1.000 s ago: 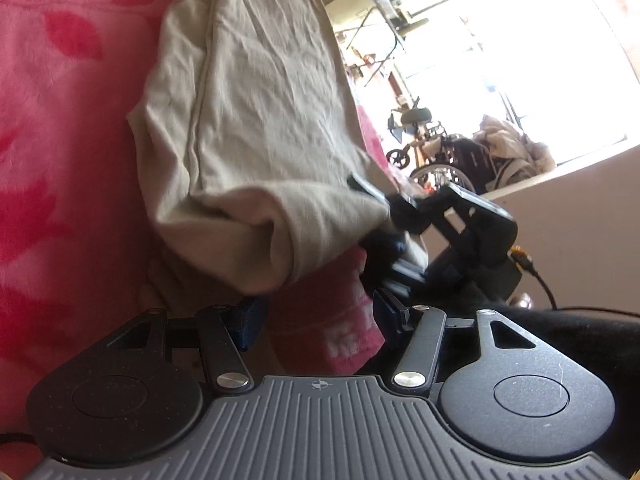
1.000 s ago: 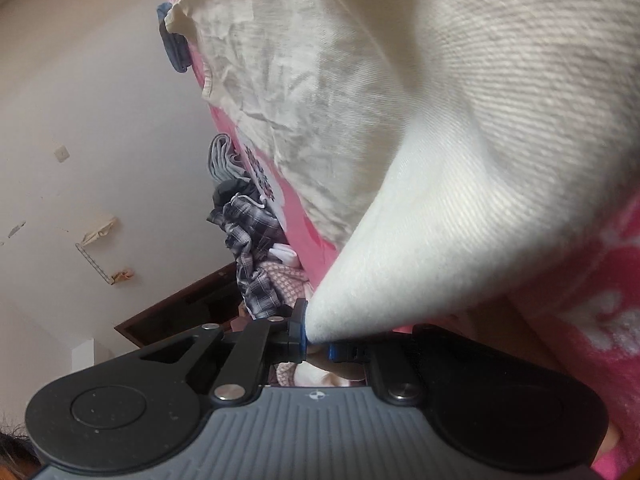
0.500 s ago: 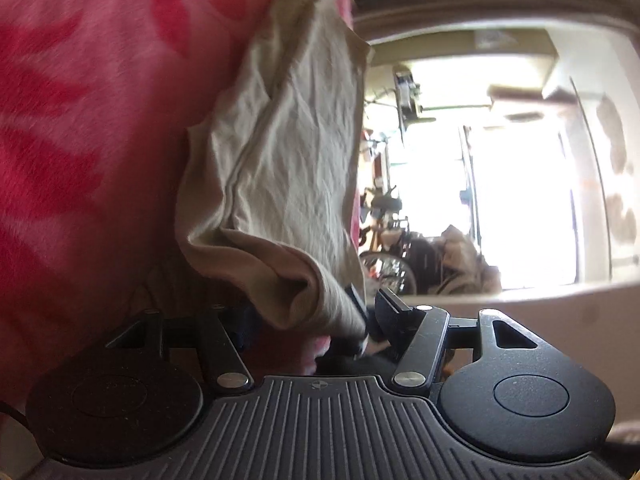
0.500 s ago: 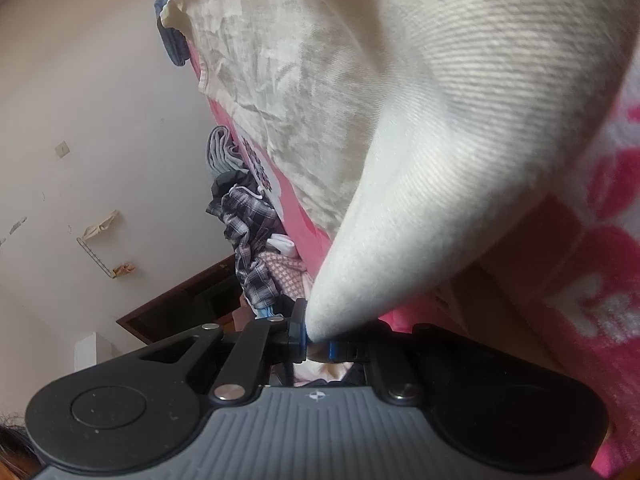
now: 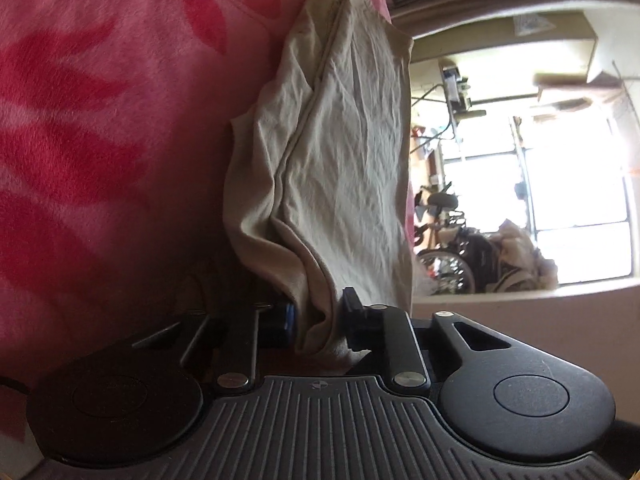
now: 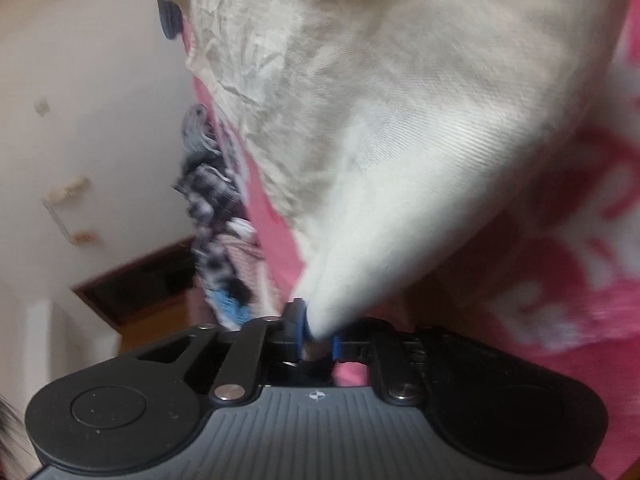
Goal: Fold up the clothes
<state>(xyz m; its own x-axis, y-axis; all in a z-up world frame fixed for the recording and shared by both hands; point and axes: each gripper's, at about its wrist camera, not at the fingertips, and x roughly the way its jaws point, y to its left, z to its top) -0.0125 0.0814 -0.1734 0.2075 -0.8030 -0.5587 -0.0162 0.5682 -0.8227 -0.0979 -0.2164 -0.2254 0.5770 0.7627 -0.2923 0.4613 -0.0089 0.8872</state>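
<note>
Beige crumpled cotton garment (image 5: pixel 344 168) lay on the pink floral fleece blanket (image 5: pixel 100 120); left gripper (image 5: pixel 318 320) and right gripper (image 6: pixel 316 334) each clenched its fabric. No legible writing showed.

Your left wrist view faces a blown-out window (image 5: pixel 576 216) that floods the room with daylight and leaves the pink blanket (image 5: pixel 100 140) dim and shadowed low down. Your right wrist view is smeared with blur, worst on the clothes pile (image 6: pixel 216 216). Both frames curve at the edges.
</note>
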